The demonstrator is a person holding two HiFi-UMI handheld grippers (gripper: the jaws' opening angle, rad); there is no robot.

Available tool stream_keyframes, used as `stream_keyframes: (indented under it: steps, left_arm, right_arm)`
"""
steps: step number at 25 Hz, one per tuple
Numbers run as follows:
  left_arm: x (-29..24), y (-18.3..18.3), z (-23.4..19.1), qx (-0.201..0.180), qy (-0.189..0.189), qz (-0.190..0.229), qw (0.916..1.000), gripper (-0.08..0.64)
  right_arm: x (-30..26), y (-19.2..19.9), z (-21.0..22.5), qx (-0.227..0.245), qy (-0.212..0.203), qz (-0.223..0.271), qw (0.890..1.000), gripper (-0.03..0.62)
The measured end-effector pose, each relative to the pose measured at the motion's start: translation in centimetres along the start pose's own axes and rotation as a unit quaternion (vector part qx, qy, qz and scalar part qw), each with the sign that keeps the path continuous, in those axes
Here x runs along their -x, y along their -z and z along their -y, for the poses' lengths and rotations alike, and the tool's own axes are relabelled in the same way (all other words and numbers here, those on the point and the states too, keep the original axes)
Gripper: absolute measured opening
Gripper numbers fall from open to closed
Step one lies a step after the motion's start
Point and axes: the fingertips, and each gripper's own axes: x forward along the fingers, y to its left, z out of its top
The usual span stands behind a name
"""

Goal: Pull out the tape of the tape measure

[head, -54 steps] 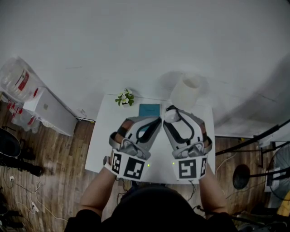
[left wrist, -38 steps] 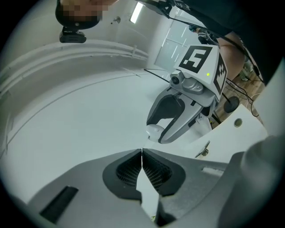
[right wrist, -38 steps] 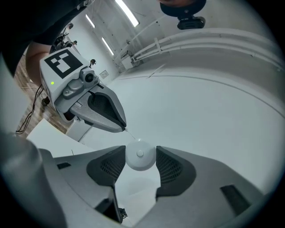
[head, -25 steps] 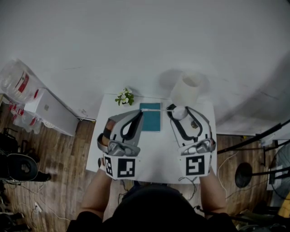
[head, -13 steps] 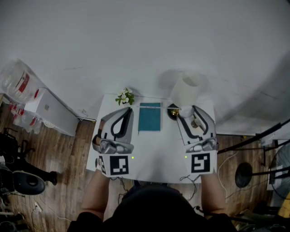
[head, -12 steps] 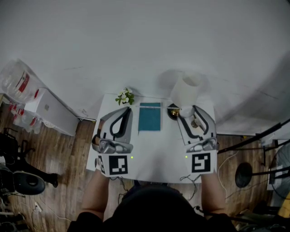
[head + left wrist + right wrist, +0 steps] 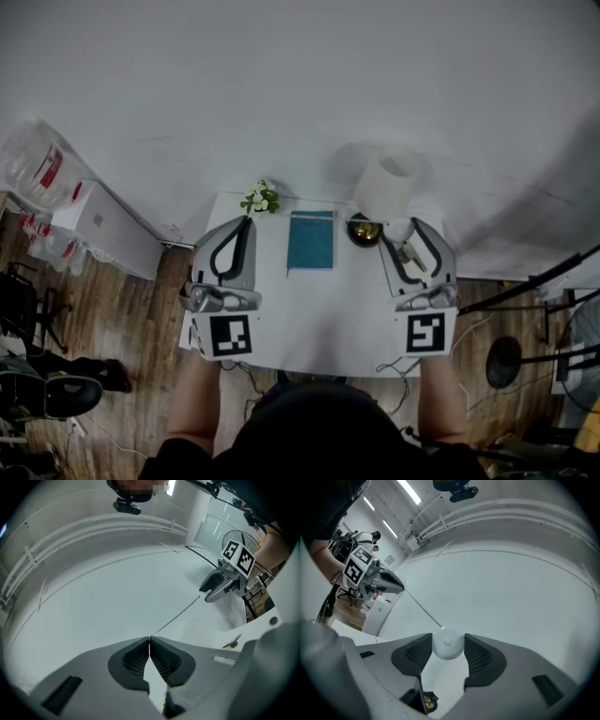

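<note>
On the white table (image 7: 319, 319) a teal book (image 7: 310, 241) lies flat near the far edge, a small white-flowered plant (image 7: 260, 199) just left of it, a dark round dish (image 7: 364, 230) just right of it, and a white cylindrical lampshade (image 7: 385, 187) further right, beyond the dish.

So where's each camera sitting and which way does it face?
Head view: overhead, looking steeply down at the table; forearms, left gripper, right gripper show.
Left gripper view: on that gripper, along its shut jaws and the tape toward the right gripper.
Right gripper view: on that gripper, past the gripped tape measure toward the left gripper.
Both gripper views share the tape.
</note>
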Motion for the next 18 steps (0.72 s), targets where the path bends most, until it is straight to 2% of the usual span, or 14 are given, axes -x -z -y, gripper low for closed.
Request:
stream_keyframes:
  steps: [8, 15, 18]
  left_arm:
    - [0.7, 1.1, -1.5, 0.003, -0.015, -0.016, 0.9998, 0.009]
    - [1.7, 3.5, -3.6, 0.033, -0.035, -0.058, 0.9972, 0.009]
    - [2.1, 4.0, -4.0, 0.032, -0.037, -0.068, 0.9965, 0.009]
  right_arm:
    - [0.6, 0.5, 0.5, 0.003, 0.008, -0.008, 1.000, 0.219]
    - [0.8, 1.4, 1.5, -0.004, 0.014, -0.019, 1.000, 0.219]
    - [0.8, 1.3, 1.2, 0.001, 0.013, -0.018, 1.000, 0.219]
